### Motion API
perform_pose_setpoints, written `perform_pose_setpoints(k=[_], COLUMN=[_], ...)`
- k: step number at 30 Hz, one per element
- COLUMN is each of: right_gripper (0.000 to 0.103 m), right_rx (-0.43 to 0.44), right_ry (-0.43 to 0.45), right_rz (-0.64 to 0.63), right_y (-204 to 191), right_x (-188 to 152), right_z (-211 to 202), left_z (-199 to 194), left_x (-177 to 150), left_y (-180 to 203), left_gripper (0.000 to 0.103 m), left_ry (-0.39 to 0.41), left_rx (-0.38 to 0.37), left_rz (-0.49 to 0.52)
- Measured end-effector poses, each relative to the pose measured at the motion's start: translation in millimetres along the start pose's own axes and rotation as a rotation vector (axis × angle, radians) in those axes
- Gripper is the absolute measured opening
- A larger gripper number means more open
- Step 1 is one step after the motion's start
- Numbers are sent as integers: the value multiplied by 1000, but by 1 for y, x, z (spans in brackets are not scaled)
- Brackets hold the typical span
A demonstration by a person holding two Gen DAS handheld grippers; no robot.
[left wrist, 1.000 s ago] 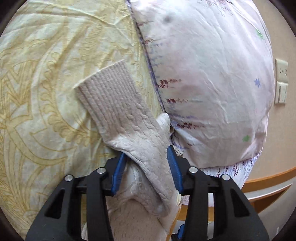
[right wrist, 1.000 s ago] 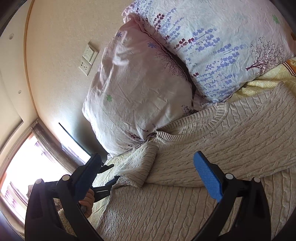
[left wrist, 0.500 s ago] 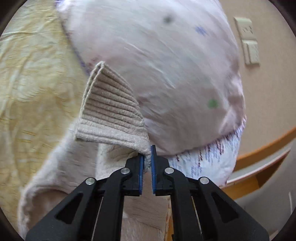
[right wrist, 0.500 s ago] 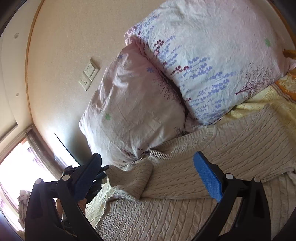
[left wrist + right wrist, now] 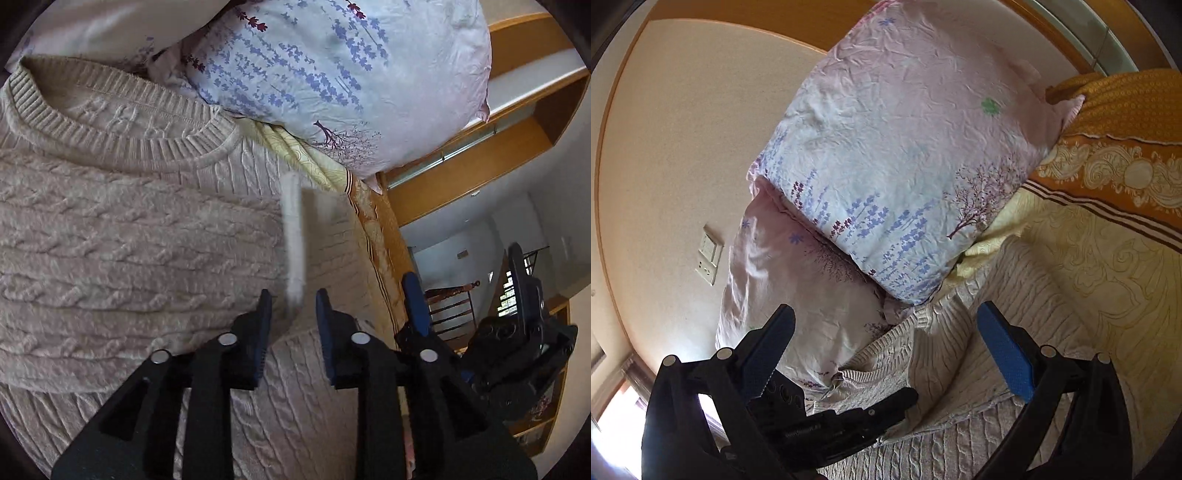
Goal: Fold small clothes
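We have the left gripper (image 5: 291, 314) parted narrowly, with a blurred beige sleeve cuff (image 5: 293, 236) dropping between its fingers, seemingly just let go. The beige cable-knit sweater (image 5: 129, 240) lies flat on the bed below the lavender-print pillow (image 5: 332, 74). Our right gripper (image 5: 886, 354) hangs wide and empty beside that pillow. We judge the sleeve fold is landing; next we need the other sleeve, on the sweater's far side from the left gripper.
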State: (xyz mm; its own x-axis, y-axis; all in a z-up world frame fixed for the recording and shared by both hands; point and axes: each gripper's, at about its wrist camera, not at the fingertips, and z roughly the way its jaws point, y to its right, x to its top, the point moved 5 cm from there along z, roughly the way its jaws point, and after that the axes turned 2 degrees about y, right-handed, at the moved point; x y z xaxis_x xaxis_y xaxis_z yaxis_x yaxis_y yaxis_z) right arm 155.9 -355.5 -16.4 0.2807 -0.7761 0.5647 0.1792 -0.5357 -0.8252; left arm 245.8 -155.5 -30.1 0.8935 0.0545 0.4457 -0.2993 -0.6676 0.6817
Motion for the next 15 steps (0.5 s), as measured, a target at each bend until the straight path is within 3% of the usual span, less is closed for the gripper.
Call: perform_pose_setpoints(k=[3, 6, 10, 13, 15], right_gripper=[92, 82, 71, 69, 63], right_rx=[-49, -106, -214, -299, -319], right_ry=[-29, -94, -131, -117, -168], right_rz=[-24, -27, -8, -64, -84], right_y=[2, 10, 29, 33, 34], right_x=[-3, -9, -15, -13, -20], right_z=[6, 16, 20, 17, 24], left_z=[-36, -96, -176, -213, -224], left_x=[-6, -7, -16, -22, -30], left_y=[-5, -27, -78, -110, -125], left_gripper=[50, 51, 53, 55, 55], left_ry=[57, 156, 267, 283, 258], left_rx=[64, 278, 549, 713, 752], left_rz=[72, 190, 236, 249, 249])
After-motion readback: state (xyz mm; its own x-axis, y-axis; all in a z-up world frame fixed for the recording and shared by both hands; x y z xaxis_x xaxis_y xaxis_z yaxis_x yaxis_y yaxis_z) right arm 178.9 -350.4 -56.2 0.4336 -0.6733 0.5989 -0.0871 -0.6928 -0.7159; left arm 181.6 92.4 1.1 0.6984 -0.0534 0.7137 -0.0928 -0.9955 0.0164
